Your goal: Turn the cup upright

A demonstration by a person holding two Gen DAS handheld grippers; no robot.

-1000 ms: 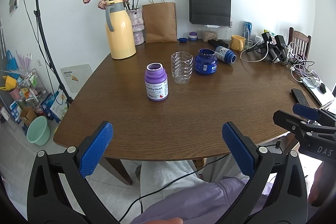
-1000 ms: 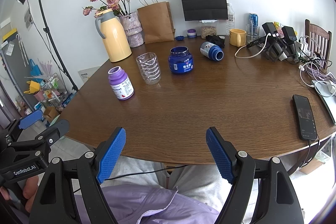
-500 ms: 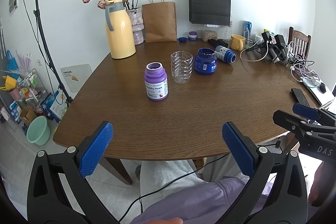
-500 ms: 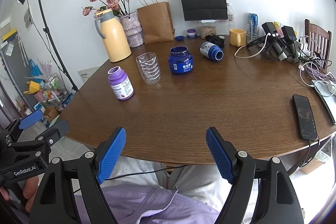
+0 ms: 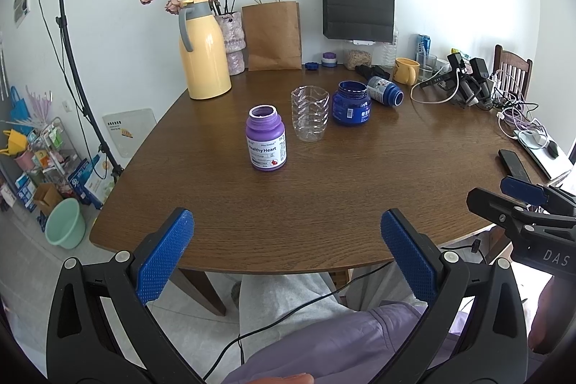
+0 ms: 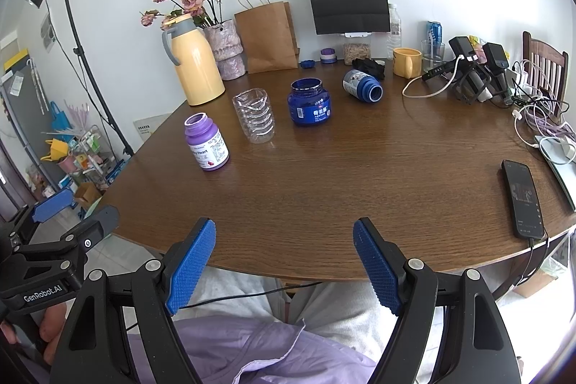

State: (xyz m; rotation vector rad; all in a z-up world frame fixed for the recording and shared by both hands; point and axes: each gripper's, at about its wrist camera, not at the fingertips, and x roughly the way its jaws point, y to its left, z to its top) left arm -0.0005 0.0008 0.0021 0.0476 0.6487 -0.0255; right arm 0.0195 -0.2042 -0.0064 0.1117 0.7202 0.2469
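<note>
**Clear cup upright mid-table, both grippers spread and empty**

Clear ribbed plastic cup (image 5: 310, 113) standing mouth-up on the wooden table (image 5: 324, 197), well apart from both tools. Just left of the cup, an open purple bottle (image 5: 266, 139), upright, label facing forward. Just right of the cup, a squat blue jar (image 5: 351, 103), also upright and lidless. Beyond the jar, further right of the cup, a blue bottle (image 5: 384, 90) lying on its side. Behind and left of the cup, a yellow thermos jug (image 5: 202, 49) near the wall. Far right of the cup, a black phone (image 6: 522, 199) flat near the table edge. Nearer the camera than the cup, off the table's front edge: left gripper (image 5: 284, 236) with jaws wide apart, holding nothing; right gripper (image 6: 284, 252) likewise spread wide and empty.
</note>
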